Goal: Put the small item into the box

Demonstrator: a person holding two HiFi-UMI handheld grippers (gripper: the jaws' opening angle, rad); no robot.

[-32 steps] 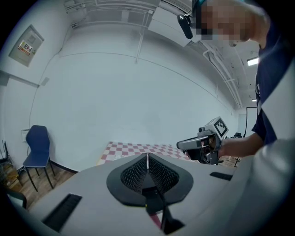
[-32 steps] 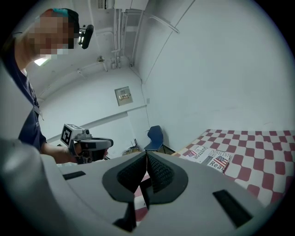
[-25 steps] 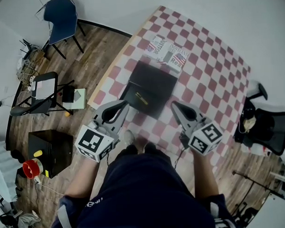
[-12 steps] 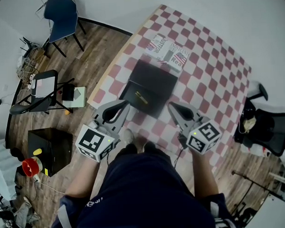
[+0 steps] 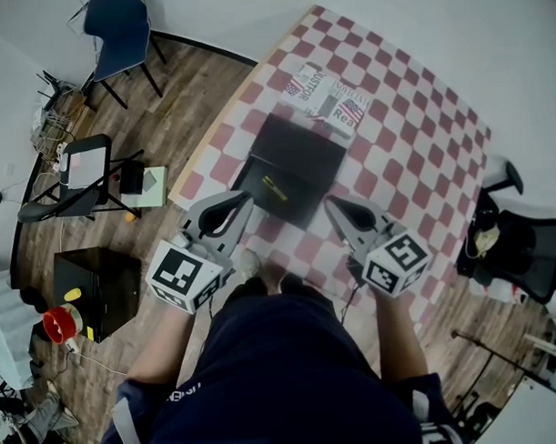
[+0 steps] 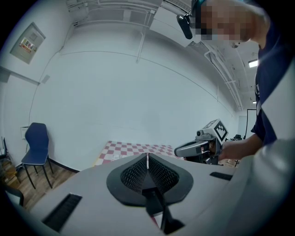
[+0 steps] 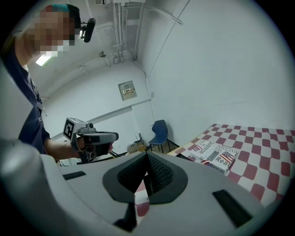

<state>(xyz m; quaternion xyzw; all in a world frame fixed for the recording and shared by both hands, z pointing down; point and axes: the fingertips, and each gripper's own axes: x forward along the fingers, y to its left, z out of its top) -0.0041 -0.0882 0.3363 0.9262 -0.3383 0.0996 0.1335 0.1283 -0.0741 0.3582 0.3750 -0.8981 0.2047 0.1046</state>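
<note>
A black box (image 5: 294, 161) lies open on the red-and-white checkered table (image 5: 403, 139). A small yellowish item (image 5: 275, 188) rests inside it near the front. My left gripper (image 5: 242, 201) hovers at the box's near left corner, jaws shut with nothing between them. My right gripper (image 5: 333, 205) hovers at the near right corner, also shut and empty. In the left gripper view the closed jaws (image 6: 147, 157) point over the table, with the right gripper (image 6: 197, 148) beside them. The right gripper view shows its shut jaws (image 7: 146, 157) and the left gripper (image 7: 94, 137).
A newspaper-print box (image 5: 326, 98) sits behind the black box. On the wooden floor to the left stand a blue chair (image 5: 118, 31), a folding stand (image 5: 81, 173), a black cube (image 5: 98, 291) and a red object (image 5: 59, 327). An office chair (image 5: 520, 244) is at the right.
My right gripper has drifted a little left and forward, toward the box. The left gripper has barely moved.
</note>
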